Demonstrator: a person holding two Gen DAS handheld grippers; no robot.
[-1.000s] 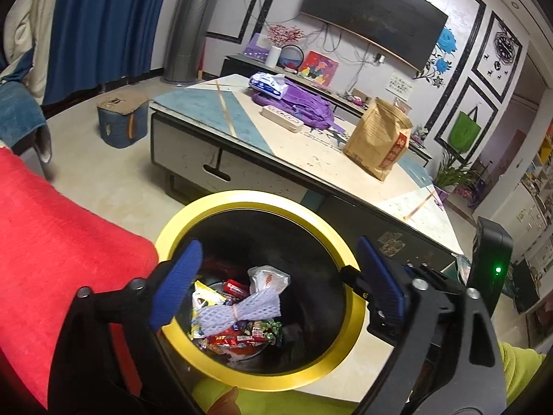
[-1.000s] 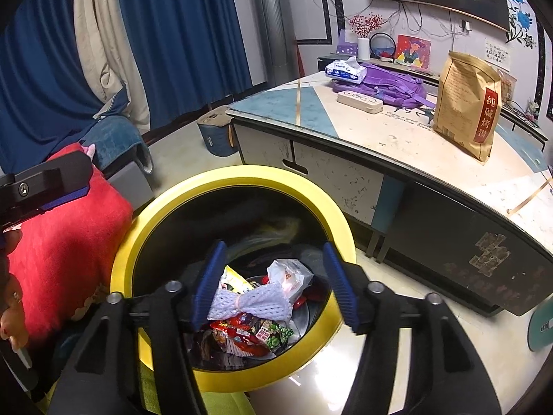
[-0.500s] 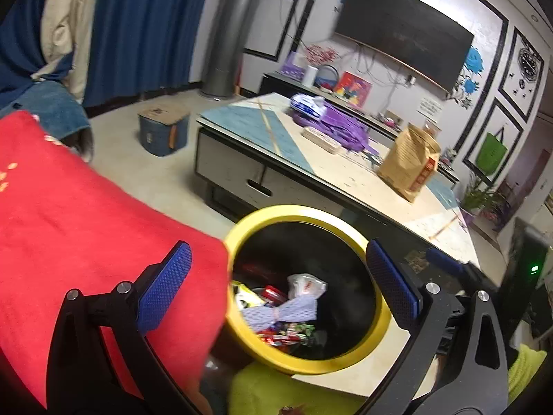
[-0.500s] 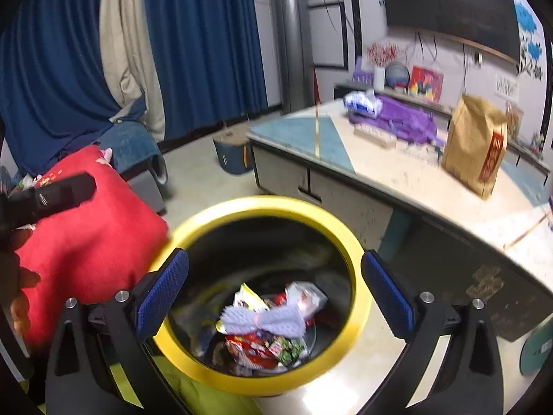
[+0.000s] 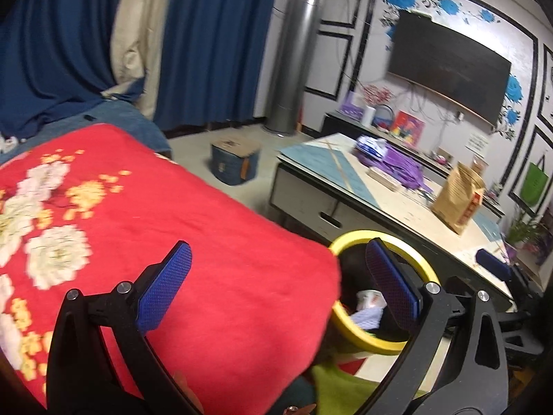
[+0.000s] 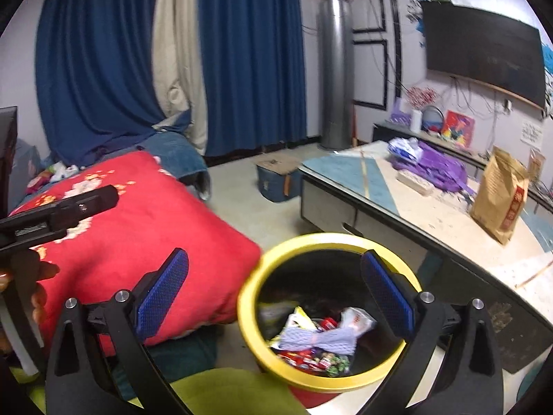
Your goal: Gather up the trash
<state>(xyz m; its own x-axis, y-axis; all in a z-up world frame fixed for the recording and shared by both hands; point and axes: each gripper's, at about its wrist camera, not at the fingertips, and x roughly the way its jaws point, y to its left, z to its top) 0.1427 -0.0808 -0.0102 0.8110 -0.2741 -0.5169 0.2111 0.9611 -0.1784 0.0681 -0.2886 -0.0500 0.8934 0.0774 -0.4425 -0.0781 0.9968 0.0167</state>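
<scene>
Both grippers, left gripper and right gripper, lifted back from bin, empty.

We see our left gripper, jaws wide and empty, above a red blanket beside the yellow-rimmed bin.

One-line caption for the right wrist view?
Open right claw above the yellow-rimmed bin of wrappers, beside a red cushion.
</scene>
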